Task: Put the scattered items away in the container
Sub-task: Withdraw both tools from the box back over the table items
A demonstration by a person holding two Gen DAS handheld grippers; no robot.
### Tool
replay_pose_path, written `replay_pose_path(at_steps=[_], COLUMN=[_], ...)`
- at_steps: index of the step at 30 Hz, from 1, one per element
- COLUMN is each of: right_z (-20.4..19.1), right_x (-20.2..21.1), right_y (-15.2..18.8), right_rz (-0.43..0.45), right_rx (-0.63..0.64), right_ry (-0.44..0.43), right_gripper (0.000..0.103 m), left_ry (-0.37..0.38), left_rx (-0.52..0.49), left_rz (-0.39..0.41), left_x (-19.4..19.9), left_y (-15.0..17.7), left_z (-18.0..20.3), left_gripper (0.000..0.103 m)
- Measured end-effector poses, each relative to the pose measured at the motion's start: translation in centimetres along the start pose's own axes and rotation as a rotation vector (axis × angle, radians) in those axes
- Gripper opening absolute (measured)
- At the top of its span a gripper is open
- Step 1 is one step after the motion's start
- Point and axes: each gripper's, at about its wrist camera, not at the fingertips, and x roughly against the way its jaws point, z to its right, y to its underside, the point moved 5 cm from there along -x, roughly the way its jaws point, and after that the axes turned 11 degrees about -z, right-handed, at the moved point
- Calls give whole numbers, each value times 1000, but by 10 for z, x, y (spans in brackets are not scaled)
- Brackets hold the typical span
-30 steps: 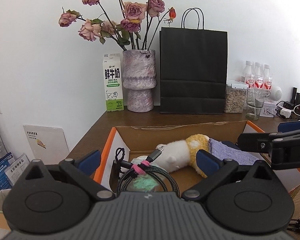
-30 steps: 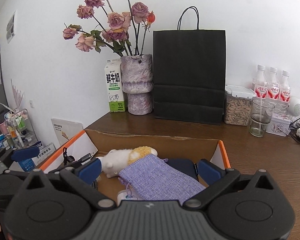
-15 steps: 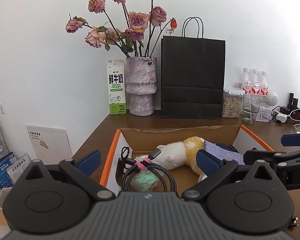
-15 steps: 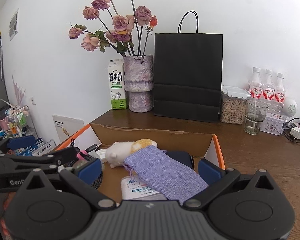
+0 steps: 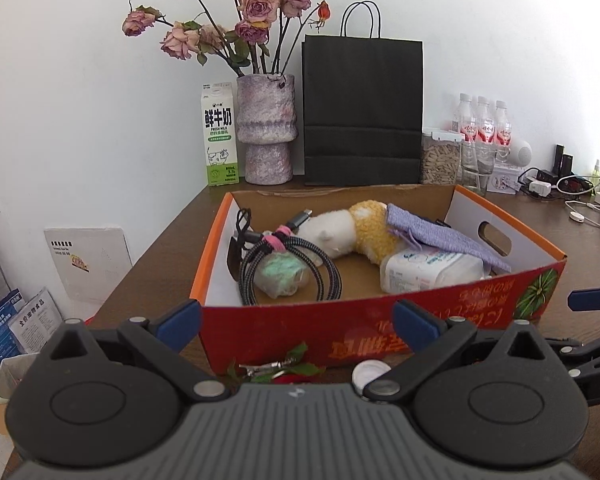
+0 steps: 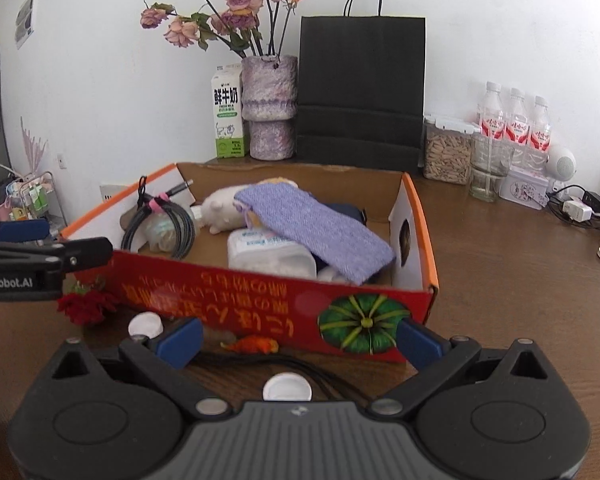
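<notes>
A: Starting nearest, what is on the bench (image 6: 500,300) in front of the box (image 6: 260,304)?

B: Both grippers hang just short of its red front wall. The left gripper (image 5: 296,324) has its jaws spread wide with nothing between them, and the right gripper (image 6: 298,340) is spread and empty as well.

A: And loose items on that side of the box?

B: Against the front wall lie a red artificial flower (image 6: 86,306), a small white cap (image 6: 145,325), an orange trinket (image 6: 252,345) and, closest to the right gripper, a white round lid (image 6: 287,388) with black cords (image 6: 332,380) beside it. In the left wrist view a metal clip (image 5: 274,367) lies by the flower's green leaves.

A: Inside the box?

B: At its left side sits a coiled braided cable (image 5: 288,264) with a pink tie, wrapped around a pale green packet (image 5: 284,276). Toward the right is a pack of wipes (image 5: 428,270), with a purple knit pouch (image 6: 316,228) lying across it. Further in lies a white and yellow plush toy (image 5: 352,232).

A: Beyond the box?

B: Behind its back wall stand a milk carton (image 5: 219,136), a vase of dried roses (image 5: 266,128), a black paper bag (image 5: 362,112), a jar (image 5: 440,158) and three bottles (image 6: 514,122).
</notes>
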Motion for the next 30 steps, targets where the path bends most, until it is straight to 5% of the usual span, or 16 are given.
replay_pose_path(at_steps=[15,30], right_z=[-6,-3], right_x=[1,-3], right_y=[51,49], right_rz=[-60,-56], right_rx=[17,-10], right_ry=[44,28], right_gripper=[103,103], left_ry=[82,109], left_rx=[19,-52], left_rz=[-82,-144], left_x=[4,-12], left_y=[60,58], left_z=[-3,16], left_gripper=[103,103])
